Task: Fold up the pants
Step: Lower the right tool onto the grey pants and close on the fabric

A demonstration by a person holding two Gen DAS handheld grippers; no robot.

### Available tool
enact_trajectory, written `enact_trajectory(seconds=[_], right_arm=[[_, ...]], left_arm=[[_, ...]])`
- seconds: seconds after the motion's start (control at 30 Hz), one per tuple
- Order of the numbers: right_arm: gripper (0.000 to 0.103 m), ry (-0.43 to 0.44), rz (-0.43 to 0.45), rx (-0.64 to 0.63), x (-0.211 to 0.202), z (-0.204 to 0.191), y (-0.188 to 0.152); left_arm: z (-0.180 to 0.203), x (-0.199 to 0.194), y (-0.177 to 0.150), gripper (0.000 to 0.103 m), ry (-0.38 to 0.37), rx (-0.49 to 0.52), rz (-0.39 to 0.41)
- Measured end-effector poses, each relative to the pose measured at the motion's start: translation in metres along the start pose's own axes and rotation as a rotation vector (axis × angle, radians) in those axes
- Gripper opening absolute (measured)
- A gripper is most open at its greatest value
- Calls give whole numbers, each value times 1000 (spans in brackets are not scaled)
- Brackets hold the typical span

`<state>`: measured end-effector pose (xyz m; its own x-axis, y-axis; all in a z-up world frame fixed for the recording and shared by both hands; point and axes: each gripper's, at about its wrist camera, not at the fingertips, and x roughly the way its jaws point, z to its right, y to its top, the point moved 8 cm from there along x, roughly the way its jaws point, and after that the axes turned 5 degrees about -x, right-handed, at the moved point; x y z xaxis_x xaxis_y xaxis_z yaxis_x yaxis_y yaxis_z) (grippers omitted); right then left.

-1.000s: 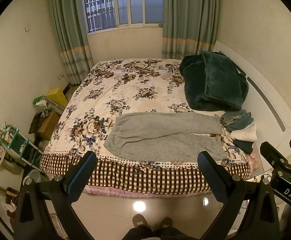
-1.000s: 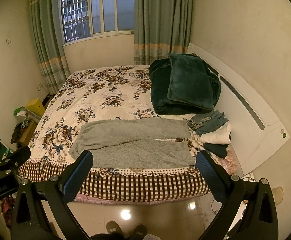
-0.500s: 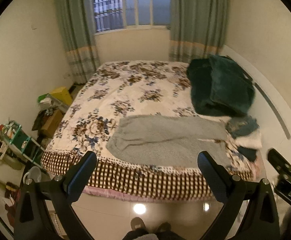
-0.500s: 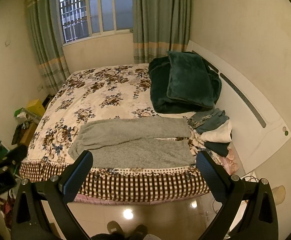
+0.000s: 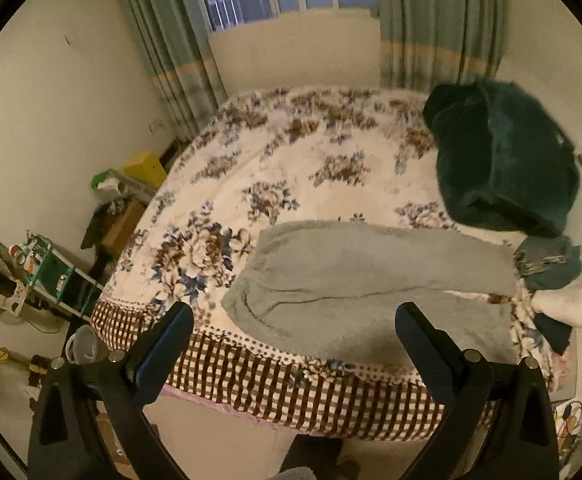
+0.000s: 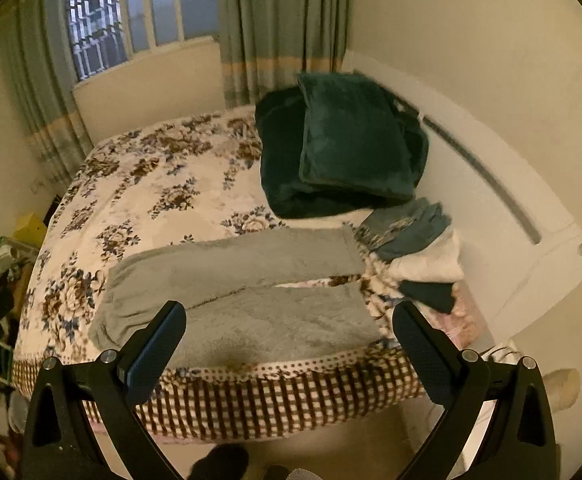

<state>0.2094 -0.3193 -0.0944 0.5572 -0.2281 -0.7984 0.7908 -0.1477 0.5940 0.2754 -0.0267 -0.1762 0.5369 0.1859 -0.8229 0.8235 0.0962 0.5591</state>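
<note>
Both the left tool (image 5: 293, 328) and the right tool (image 6: 289, 326) are released, jaws spread wide and holding nothing, poised above the floor short of the bed's near edge. The grey pants (image 5: 355, 280) lie flat along that near edge of the bed (image 5: 291, 152), waistband to the left and the two legs running right, parted by a narrow gap near the cuffs. The likeliest trouble is the fabric itself: it looks thick and fleecy, so a shallow pinch may catch only the top layer and drag the garment out of line. The near leg lies close to the checked border (image 6: 283, 396), and a careless pull toward the person could slide it off onto the floor. The cuffs end just beside a small stack of folded clothes (image 6: 419, 252) at the right, which a sweeping leg could knock over. The bed has a soft floral cover, giving little firm backing for a pinch. A dark green blanket (image 6: 343, 144) sits far right against the headboard, curtains flank a barred window, and clutter lines the left wall.
</note>
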Motion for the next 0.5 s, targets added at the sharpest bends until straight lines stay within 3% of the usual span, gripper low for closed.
enact_trajectory(seconds=[0.23,0.5], right_arm=[[103,-39,-149,89,179,-12,57],[103,-39,-342,264,428,-29,108]], left_arm=[[28,137,57,103,29,9,-110],[53,307,115,103,101,-4,-226]])
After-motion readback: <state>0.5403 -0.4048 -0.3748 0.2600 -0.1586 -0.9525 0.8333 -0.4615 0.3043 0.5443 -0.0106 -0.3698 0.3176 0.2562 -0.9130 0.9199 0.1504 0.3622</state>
